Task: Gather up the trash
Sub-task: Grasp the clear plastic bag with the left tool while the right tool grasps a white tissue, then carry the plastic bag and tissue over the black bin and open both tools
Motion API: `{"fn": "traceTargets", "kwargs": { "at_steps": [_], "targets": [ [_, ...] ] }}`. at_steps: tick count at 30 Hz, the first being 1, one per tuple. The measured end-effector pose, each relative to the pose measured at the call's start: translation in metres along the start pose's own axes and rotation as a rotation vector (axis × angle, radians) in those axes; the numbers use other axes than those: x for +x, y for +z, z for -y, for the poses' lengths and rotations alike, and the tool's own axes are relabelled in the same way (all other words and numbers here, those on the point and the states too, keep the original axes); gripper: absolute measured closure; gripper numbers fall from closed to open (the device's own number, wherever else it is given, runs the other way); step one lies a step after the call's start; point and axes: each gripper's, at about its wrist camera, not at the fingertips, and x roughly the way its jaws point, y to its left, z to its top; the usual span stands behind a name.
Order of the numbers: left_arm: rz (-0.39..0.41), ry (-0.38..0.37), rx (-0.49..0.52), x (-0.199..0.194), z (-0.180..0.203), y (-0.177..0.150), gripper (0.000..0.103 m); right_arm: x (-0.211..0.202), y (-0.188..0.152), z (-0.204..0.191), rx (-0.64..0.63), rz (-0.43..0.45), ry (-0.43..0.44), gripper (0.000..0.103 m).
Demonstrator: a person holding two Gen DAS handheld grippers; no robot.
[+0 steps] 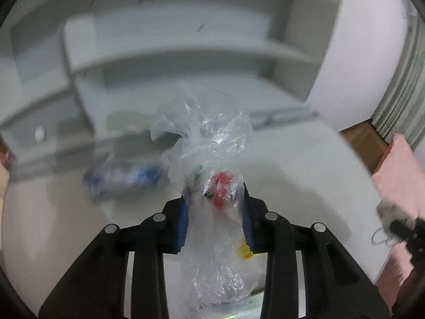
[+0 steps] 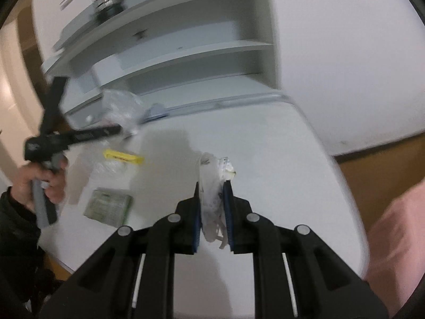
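A crumpled clear plastic bag (image 1: 212, 186), printed with red, green and yellow marks, is grasped between the blue pads of the left gripper (image 1: 215, 207) and is held above the white worktop (image 1: 305, 172); its loose top stands up beyond the fingertips, and its lower part hangs down between the black fingers. Farther off to the left, a blurred clear wrapper with blue print (image 1: 124, 178) is seen lying on the worktop near the white shelf unit (image 1: 172, 53). The right gripper (image 2: 213, 207) is clenched on a scrap of whitish plastic wrapping (image 2: 212, 186), which is pinched between its blue pads and sticks out past them. In the right wrist view, a flat greenish packet (image 2: 109, 207) and a yellow strip (image 2: 123, 156) on clear film are seen on the worktop's left part. At the far left, the other gripper's handle is held by a hand (image 2: 39, 180) in a dark sleeve. A pink cloth (image 2: 393, 239) is seen at the right edge.
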Motion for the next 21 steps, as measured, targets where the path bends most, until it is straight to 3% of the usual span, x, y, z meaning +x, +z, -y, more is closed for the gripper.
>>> {"fn": "traceTargets", "kwargs": {
  "at_steps": [4, 10, 15, 21],
  "targets": [
    [0.106, -0.026, 0.045, -0.021, 0.051, 0.022, 0.070, -0.034, -0.022, 0.043, 0.084, 0.028, -0.081, 0.087],
    [0.106, -0.189, 0.200, -0.025, 0.159, 0.019, 0.070, -0.096, -0.076, 0.115, 0.241, 0.057, -0.227, 0.087],
    [0.047, -0.379, 0.361, -0.031, 0.272, -0.026, 0.070, -0.145, -0.140, 0.177, 0.410, 0.054, -0.359, 0.087],
    [-0.082, -0.605, 0.548, -0.036, 0.400, -0.123, 0.070, -0.184, -0.235, 0.244, 0.622, 0.010, -0.486, 0.087]
  ]
}}
